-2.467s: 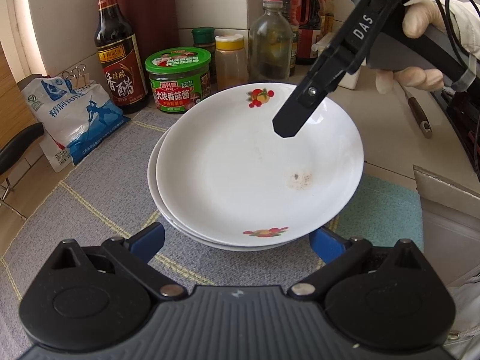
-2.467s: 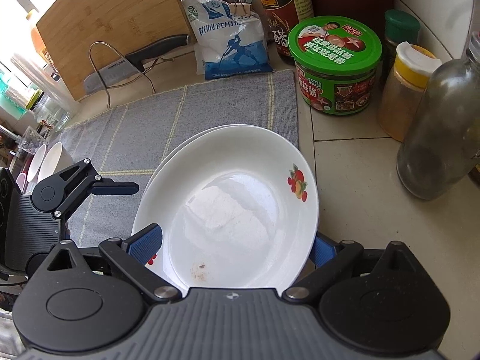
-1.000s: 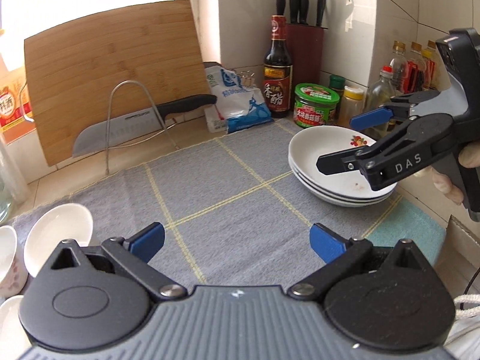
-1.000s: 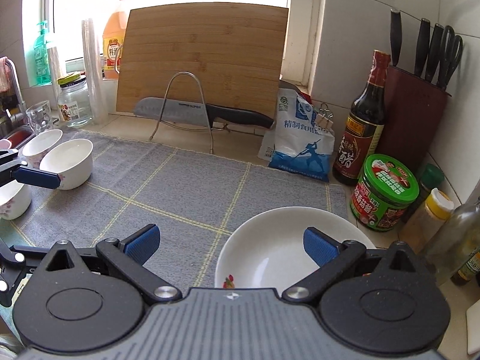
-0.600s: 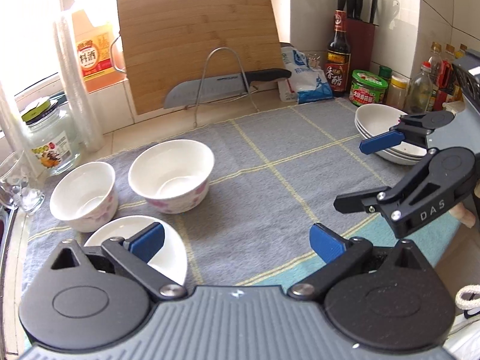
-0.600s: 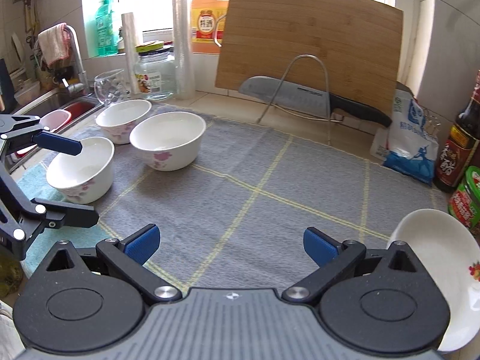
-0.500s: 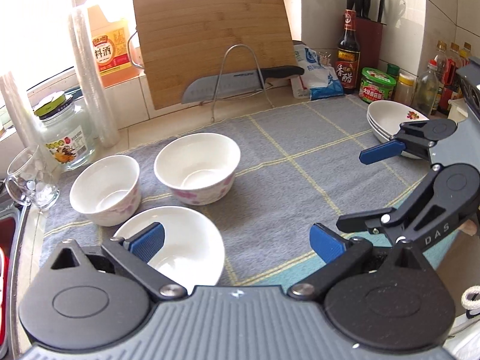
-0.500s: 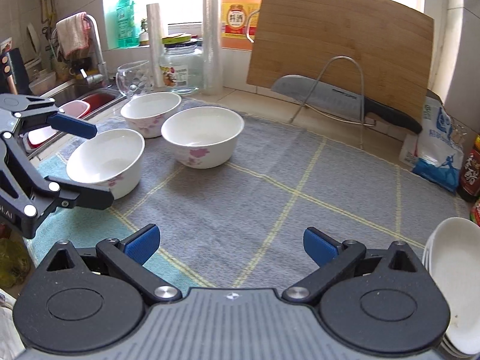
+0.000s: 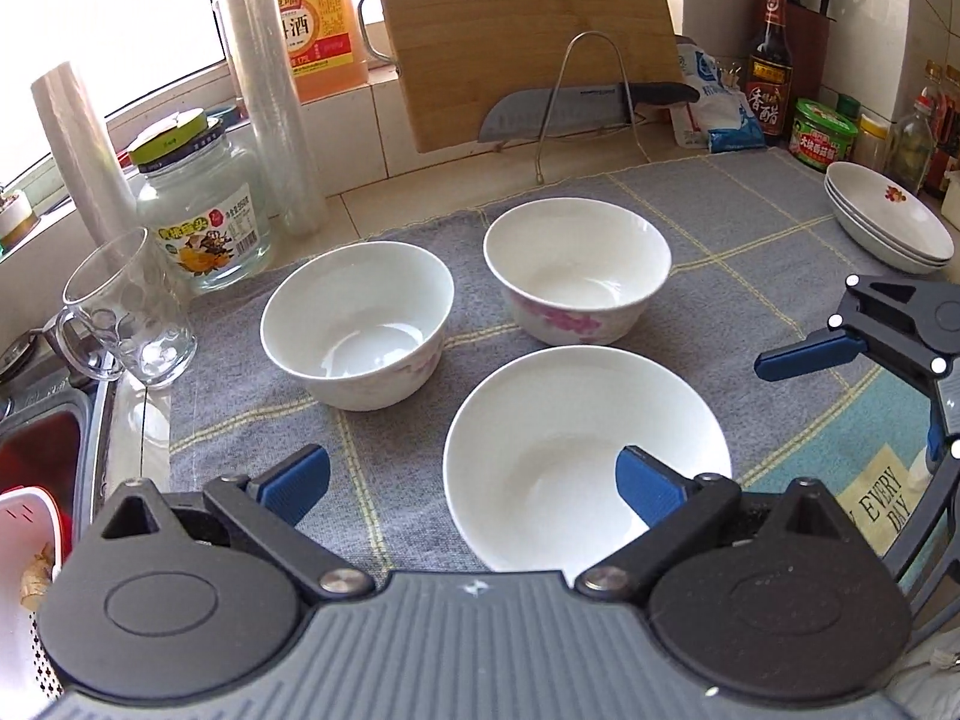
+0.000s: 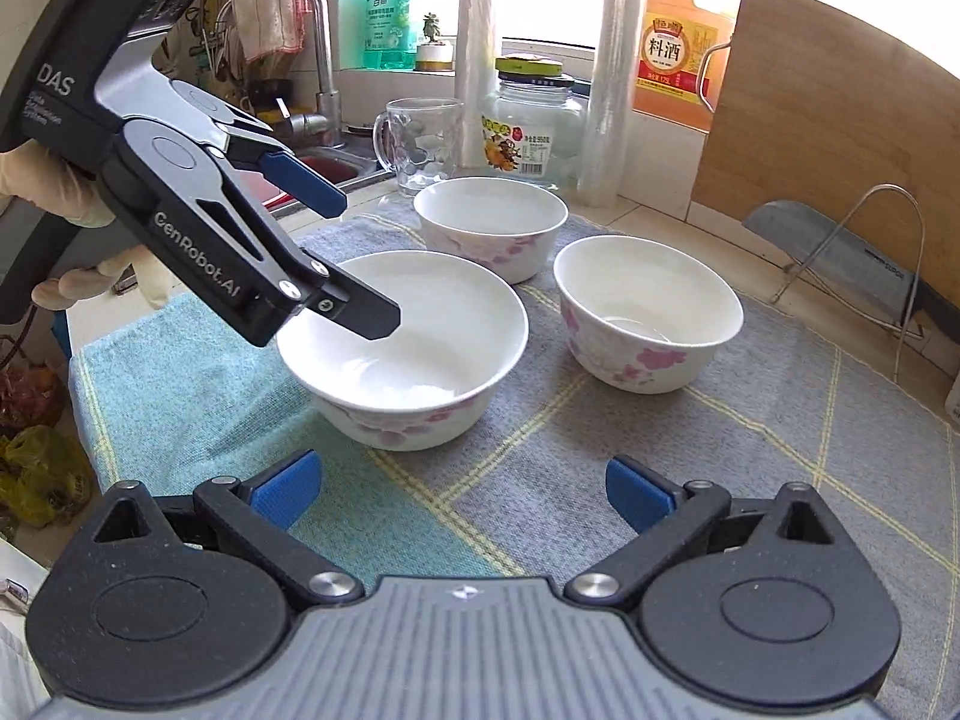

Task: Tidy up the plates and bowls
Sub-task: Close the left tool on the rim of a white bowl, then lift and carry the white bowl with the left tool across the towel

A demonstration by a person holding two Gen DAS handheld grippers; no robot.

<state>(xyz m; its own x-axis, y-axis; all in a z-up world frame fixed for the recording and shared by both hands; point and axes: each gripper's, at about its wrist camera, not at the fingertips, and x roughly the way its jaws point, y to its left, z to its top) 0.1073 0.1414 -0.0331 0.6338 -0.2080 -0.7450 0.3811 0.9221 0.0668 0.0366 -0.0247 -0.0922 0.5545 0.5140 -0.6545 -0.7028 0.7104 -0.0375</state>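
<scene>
Three white bowls with pink flowers stand on the grey mat. In the left wrist view the nearest bowl (image 9: 585, 450) lies right under my open left gripper (image 9: 471, 480), with its right fingertip over the bowl's inside. Behind it stand a left bowl (image 9: 357, 324) and a right bowl (image 9: 576, 273). A stack of white plates (image 9: 888, 216) sits at the far right. In the right wrist view my open, empty right gripper (image 10: 459, 489) hovers just in front of the nearest bowl (image 10: 414, 348); the left gripper (image 10: 354, 255) hangs over that bowl's left rim.
A glass mug (image 9: 123, 306), a glass jar (image 9: 201, 216) and plastic rolls stand left of the bowls by the sink (image 9: 36, 444). A cutting board (image 9: 522, 30), a knife on a wire rack (image 9: 588, 108), sauce bottles and jars line the back wall.
Both grippers have swung from the plate stack at the right over to the bowls at the left. The left gripper has come down over the nearest bowl.
</scene>
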